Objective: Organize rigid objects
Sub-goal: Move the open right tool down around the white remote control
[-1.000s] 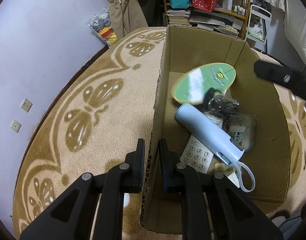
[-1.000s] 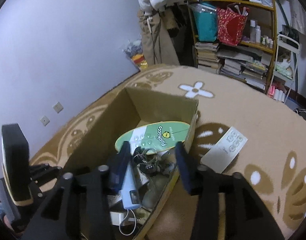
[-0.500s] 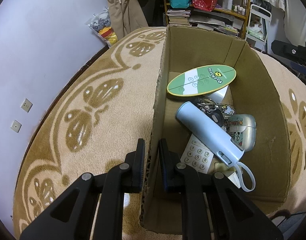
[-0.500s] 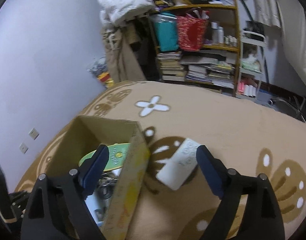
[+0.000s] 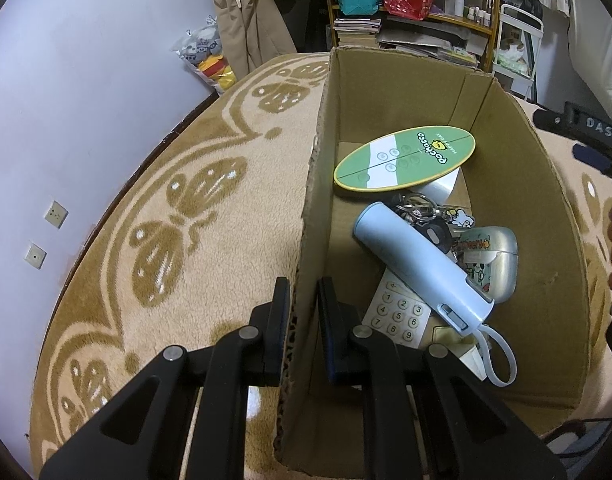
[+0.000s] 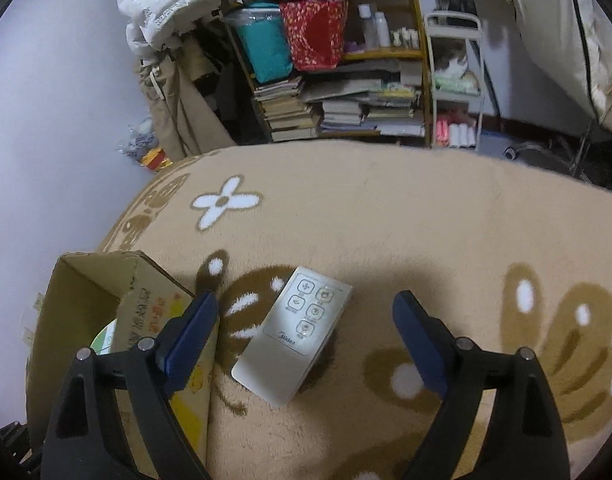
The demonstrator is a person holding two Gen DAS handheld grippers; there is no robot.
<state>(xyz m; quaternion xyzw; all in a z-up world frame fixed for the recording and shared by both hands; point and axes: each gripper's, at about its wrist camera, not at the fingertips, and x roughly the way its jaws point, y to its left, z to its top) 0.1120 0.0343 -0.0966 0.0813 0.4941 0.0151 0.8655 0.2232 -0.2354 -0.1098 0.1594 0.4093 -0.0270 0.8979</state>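
Your right claw [image 6: 306, 332] spread wide above the white remote [image 6: 293, 334], flat on the rug [image 6: 386, 220], long axis diagonal, buttoned end pointing up-right away from you, your left claw [image 5: 301, 312] pinching the cardboard box [image 5: 310, 208] wall.

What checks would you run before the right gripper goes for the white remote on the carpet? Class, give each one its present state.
1. Right gripper jaws wide and empty: ok.
2. White remote lies flat, alone on the carpet: ok.
3. Remote lined up between the jaws: ok, though it lies at a slant.
4. Left gripper shut on the cardboard box wall: ok.
5. Free room in the box beside the blue bottle: ok.
6. Pads touching the remote: not ok.
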